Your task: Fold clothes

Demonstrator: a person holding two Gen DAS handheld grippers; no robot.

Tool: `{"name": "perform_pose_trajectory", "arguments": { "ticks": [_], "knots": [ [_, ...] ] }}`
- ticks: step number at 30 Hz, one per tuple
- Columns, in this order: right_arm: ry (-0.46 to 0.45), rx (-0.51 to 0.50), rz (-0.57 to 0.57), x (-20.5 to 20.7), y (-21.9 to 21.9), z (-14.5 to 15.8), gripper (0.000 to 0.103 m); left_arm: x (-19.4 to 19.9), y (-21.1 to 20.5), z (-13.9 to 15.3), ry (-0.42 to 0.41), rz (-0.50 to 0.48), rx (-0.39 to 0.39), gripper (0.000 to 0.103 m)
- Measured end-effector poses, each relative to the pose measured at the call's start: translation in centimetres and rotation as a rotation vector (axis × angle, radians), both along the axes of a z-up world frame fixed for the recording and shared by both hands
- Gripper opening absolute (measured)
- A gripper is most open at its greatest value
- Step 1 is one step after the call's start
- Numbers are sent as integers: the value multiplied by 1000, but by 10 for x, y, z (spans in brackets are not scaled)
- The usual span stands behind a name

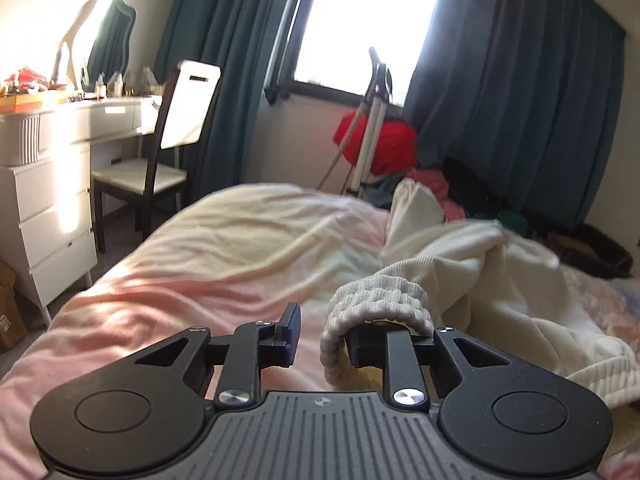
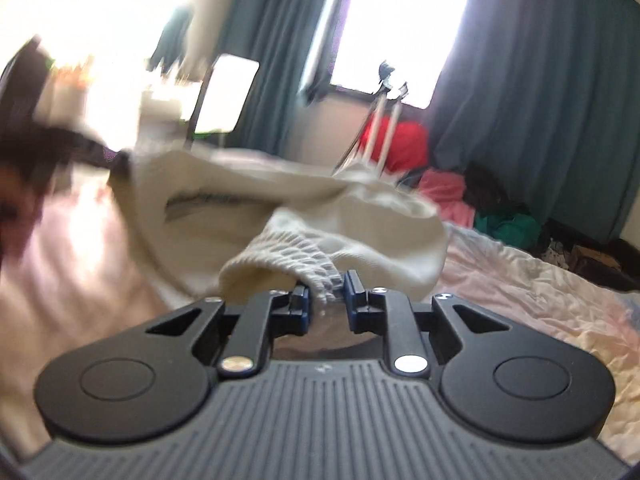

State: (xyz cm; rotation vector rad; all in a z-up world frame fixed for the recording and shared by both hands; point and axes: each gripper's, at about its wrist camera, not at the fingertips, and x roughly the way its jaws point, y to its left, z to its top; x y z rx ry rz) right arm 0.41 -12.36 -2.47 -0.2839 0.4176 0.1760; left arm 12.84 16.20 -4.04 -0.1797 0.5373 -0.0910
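Observation:
A cream sweatshirt (image 1: 500, 272) lies crumpled on the bed's right half. Its ribbed cuff (image 1: 376, 300) is draped over the right finger of my left gripper (image 1: 320, 332), whose jaws stand apart with nothing pinched between them. In the right wrist view my right gripper (image 2: 327, 300) is shut on another ribbed hem (image 2: 288, 256) of the same sweatshirt (image 2: 360, 216), which is lifted and stretched toward the left. That view is motion-blurred.
The bed has a pink and cream quilt (image 1: 200, 272). A white dresser (image 1: 52, 208) and a chair (image 1: 160, 152) stand at left. A heap of red, pink and green clothes (image 1: 384, 144) and a metal stand sit under the window by teal curtains (image 1: 520, 100).

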Motion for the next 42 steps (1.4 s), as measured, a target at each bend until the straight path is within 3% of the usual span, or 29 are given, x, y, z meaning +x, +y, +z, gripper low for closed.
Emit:
{"name": "perform_pose_trajectory", "arguments": {
  "ticks": [3, 5, 6, 8, 10, 15, 21, 24, 26, 28, 31, 37, 40, 42],
  "knots": [
    [189, 11, -6, 11, -5, -26, 21, -6, 3, -5, 110, 38, 26, 27],
    [231, 32, -14, 15, -7, -31, 21, -15, 7, -1, 145, 116, 41, 38],
    [225, 54, -16, 14, -9, -29, 21, -21, 10, 5, 144, 150, 33, 49],
    [173, 99, -10, 9, -12, -17, 22, -37, 18, 16, 106, 167, -42, 53],
    [145, 118, -7, 8, -14, -12, 23, -51, 25, 23, 79, 147, -160, 64],
    [155, 133, -5, 9, -16, -15, 23, -59, 25, 8, 138, 60, -467, 71],
    [162, 155, -5, 16, -17, -17, 23, -21, 3, -27, 222, 68, -513, 71],
    [179, 146, 0, 19, -15, -23, 23, -3, 0, -39, 225, 106, -514, 66],
    [192, 140, 5, 21, -14, -28, 23, 2, 1, -38, 193, 108, -516, 57],
    [200, 131, 11, 22, -13, -32, 23, 6, 2, -34, 160, 96, -511, 29],
    [184, 77, 51, 22, -10, -29, 23, 0, 8, -22, 81, 92, -538, 14],
    [145, 0, 152, 6, -12, -7, 23, -28, 33, 11, -95, 44, -710, 10],
    [177, -36, 281, -6, -8, -6, 25, -32, 49, 7, -56, 125, -715, 10],
    [227, -80, 324, -7, 1, -17, 26, -24, 56, -3, 24, 215, -657, 10]
  ]
}}
